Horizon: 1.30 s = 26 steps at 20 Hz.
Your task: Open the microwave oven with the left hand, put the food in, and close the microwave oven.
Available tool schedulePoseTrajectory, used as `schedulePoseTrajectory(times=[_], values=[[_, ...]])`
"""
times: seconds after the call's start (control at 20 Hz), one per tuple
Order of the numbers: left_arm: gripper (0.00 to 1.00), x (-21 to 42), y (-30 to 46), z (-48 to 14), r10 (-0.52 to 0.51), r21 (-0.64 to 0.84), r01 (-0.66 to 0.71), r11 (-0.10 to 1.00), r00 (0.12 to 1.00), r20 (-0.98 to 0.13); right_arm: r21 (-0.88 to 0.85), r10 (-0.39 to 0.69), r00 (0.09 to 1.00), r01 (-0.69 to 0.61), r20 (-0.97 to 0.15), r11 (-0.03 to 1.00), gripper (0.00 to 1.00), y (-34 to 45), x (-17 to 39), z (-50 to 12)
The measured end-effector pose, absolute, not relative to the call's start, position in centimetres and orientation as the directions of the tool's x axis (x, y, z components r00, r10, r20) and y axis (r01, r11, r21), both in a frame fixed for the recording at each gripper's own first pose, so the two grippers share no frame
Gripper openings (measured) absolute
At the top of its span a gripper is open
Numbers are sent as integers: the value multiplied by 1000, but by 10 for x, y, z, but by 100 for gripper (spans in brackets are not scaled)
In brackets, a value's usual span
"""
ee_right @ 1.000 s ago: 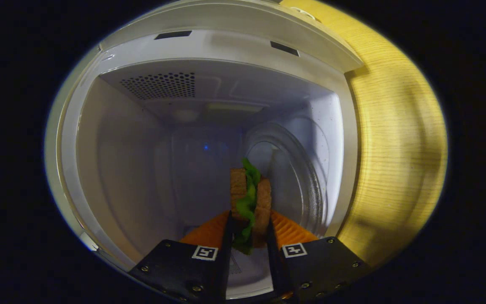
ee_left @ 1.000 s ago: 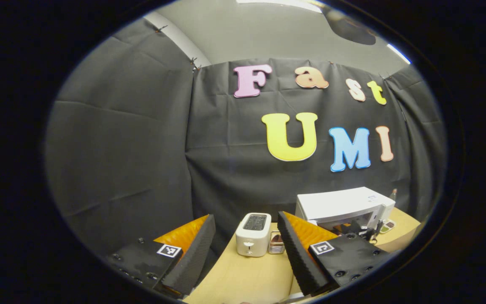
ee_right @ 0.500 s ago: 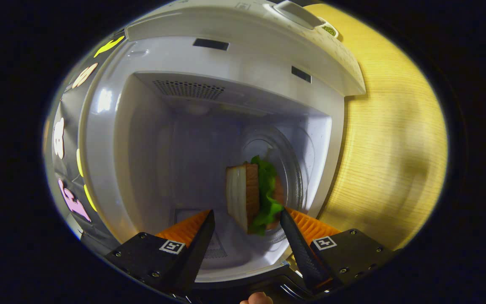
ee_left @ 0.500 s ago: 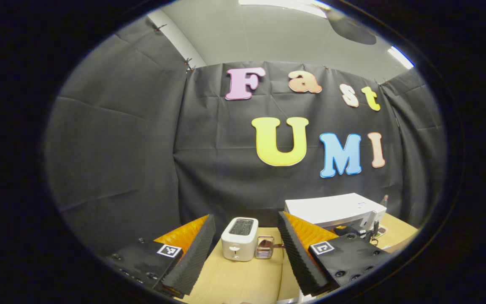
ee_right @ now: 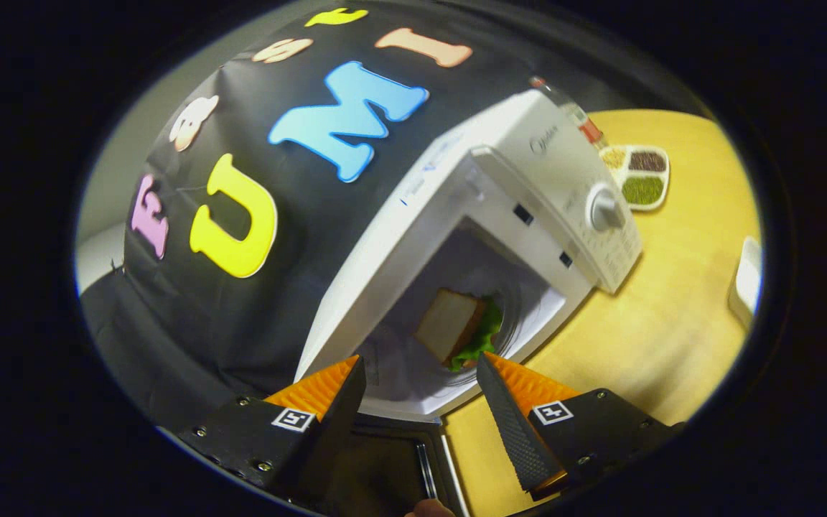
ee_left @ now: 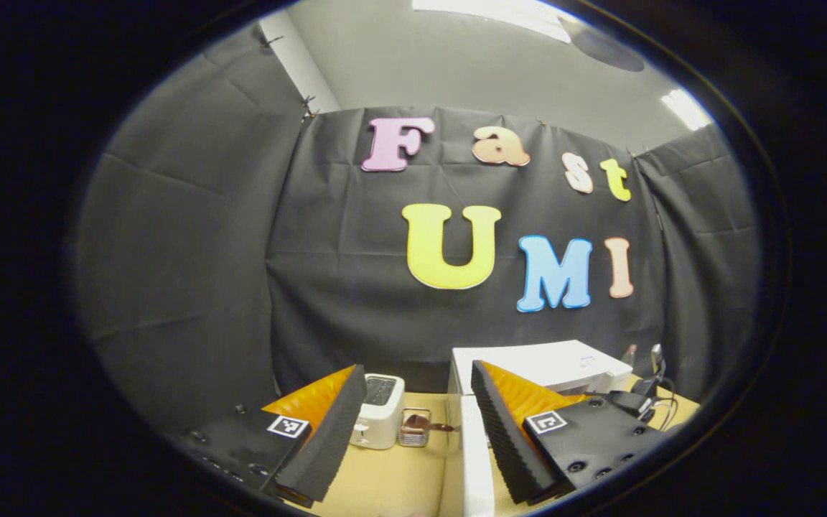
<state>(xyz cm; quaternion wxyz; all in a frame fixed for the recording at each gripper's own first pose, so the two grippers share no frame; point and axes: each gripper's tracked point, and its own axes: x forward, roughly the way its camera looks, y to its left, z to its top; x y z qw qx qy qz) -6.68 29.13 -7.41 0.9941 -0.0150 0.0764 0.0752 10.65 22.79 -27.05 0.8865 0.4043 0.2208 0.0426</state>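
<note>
Both sets of jaws stood wide apart w/ nothing held. From the right gripper [ee_right: 419, 384], the microwave [ee_right: 500, 187] was the big white box just ahead, and the sandwich [ee_right: 456, 327] lay inside it on the round glass plate, bread up, green leaf poking out the side nearer the dial [ee_right: 604, 210]. So the food was already in, and the gripper sat outside the microwave's mouth, prob. to get clear so the door could swing. The door [ee_right: 392, 467] hung open right under the gripper, dark glass w/ a pale edge. That step was not done yet.

From the left gripper [ee_left: 419, 413], the microwave [ee_left: 535, 362] sat just ahead and a bit to the right, w/ what looked like the white edge of its open door [ee_left: 474, 459] coming up btwn the fingers. My guess: it waited there bc it's the one that has to push the door shut.

A toaster [ee_left: 379, 413] stood left of the microwave, w/ a small metal rack thing [ee_left: 413, 427] btwn them. Past the microwave's dial side sat a little tray [ee_right: 636, 176] w/ bits in three pockets and a bottle [ee_right: 568, 108] behind. All of it was on a light wood table [ee_right: 657, 316], w/ black cloth behind the microwave and a grey ceiling w/ lights above.
</note>
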Motion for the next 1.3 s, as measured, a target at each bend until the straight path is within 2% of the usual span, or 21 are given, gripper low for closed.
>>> schedulePoseTrajectory(times=[0.2, 0.35, 0.4, 0.5, 0.6, 0.75, 0.8, 0.85, 0.9, 0.95, 1.0, 1.05, 1.15, 1.3], values=[[94, -57, 262, -75, 91, -28, -96, 995, 985, -150, 602, 206, 944, -9, -259, 798, 94, 182, 84, -200], [98, -52, 236, -75, 43, -39, -49, 998, 988, -148, 537, 160, 967, -29, -199, 843, 94, 155, 66, -154], [94, -51, 228, -75, 26, -45, -33, 998, 989, -147, 496, 144, 973, -37, -180, 867, 94, 146, 59, -144], [98, -46, 213, -75, -3, -49, -4, 999, 989, -145, 387, 103, 984, -38, -148, 921, 94, 126, 47, -124], [94, -42, 201, -70, -26, -48, 20, 999, 990, -137, 274, 73, 989, -36, -129, 961, 94, 112, 31, -103], [94, -41, 187, -65, -52, -42, 47, 998, 990, -129, 186, 33, 996, -17, -84, 982, 94, 91, 11, -77], [97, -41, 185, -64, -56, -39, 51, 998, 990, -128, 165, 24, 997, -12, -68, 986, 94, 87, 7, -68], [94, -40, 183, -62, -61, -38, 56, 998, 991, -122, 140, 11, 998, -2, -67, 990, 94, 82, 3, -66], [97, -41, 181, -59, -65, -41, 61, 997, 991, -114, 119, 8, 998, 0, -65, 993, 94, 76, -2, -63], [94, -41, 181, -58, -67, -42, 62, 997, 991, -115, 109, 9, 998, -2, -63, 994, 94, 73, -5, -58], [97, -41, 183, -58, -65, -39, 61, 997, 991, -118, 104, 5, 998, 1, -60, 995, 94, 73, -8, -57], [94, -42, 186, -59, -61, -35, 57, 998, 991, -121, 101, 1, 998, 5, -56, 995, 94, 71, -8, -58], [97, -48, 195, -62, -50, -30, 46, 998, 990, -133, 98, -6, 999, 11, -48, 995, 94, 70, -8, -58], [94, -62, 213, -71, -30, -25, 26, 999, 987, -161, 107, -6, 1000, 9, -26, 994, 94, 73, -7, -50]])
